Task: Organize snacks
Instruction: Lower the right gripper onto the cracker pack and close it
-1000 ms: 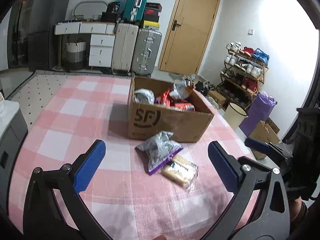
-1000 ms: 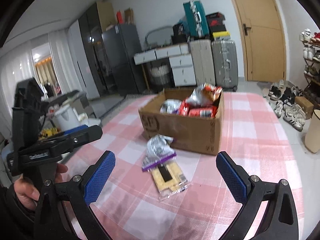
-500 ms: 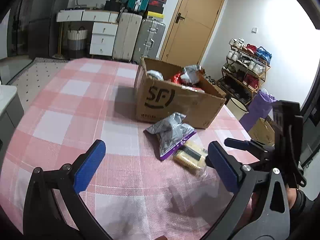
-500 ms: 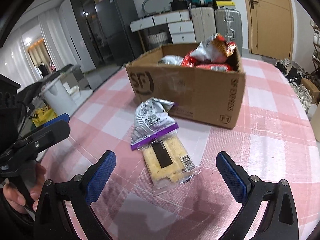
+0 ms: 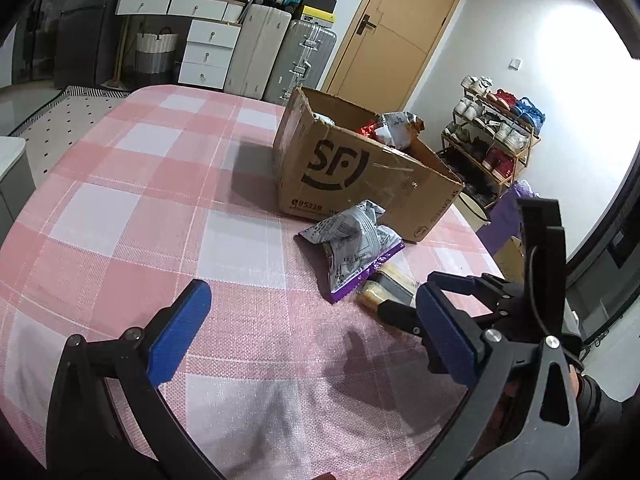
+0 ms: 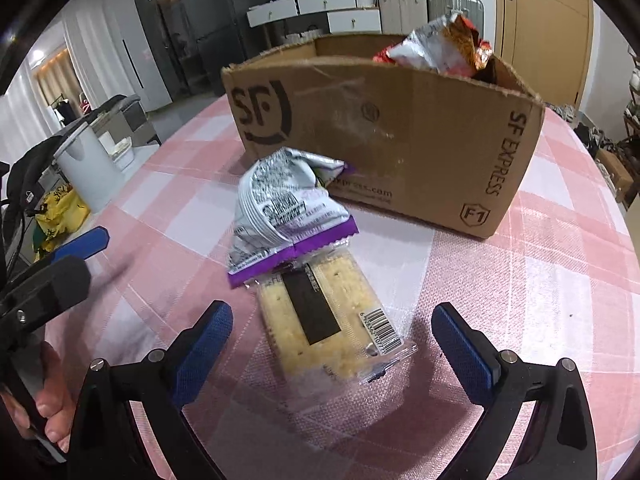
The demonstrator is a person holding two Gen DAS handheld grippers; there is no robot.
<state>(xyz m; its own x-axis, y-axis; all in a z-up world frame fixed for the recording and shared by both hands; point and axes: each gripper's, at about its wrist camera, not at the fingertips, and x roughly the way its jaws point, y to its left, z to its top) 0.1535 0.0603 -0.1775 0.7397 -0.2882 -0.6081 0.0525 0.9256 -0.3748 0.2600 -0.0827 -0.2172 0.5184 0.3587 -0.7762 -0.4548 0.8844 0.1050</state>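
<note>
Both hand-held grippers have dropped lower and closer to the snacks than half a second ago. The right hand-held gripper [image 6: 332, 344] now straddles the cracker pack [image 6: 332, 320], which fills far more of its view than before; its blue textured pads stand wide apart on either side of the pack, touching nothing and holding nothing. The left hand-held gripper [image 5: 308, 328] is also spread wide and empty, hanging over bare cloth well to the left of the snacks, and from its camera the right one's black frame now hides most of the cracker pack.

The cracker pack is a clear, glossy plastic wrapper over pale, bumpy square crackers, with a black label strip and a barcode at its near end. It lies flat on the worktop [image 5: 120, 216], which is covered in a woven pink-and-white check cloth. A crinkled silver foil snack bag [image 6: 280, 208] with a purple serrated edge overlaps the pack's far end and lies just in front of the cardboard box [image 6: 400, 132]. That box is brown corrugated card, printed "SF EXPRESS", its top edges ragged, and it holds a crumpled red-and-silver packet [image 6: 440, 48] poking above the rim.
</note>
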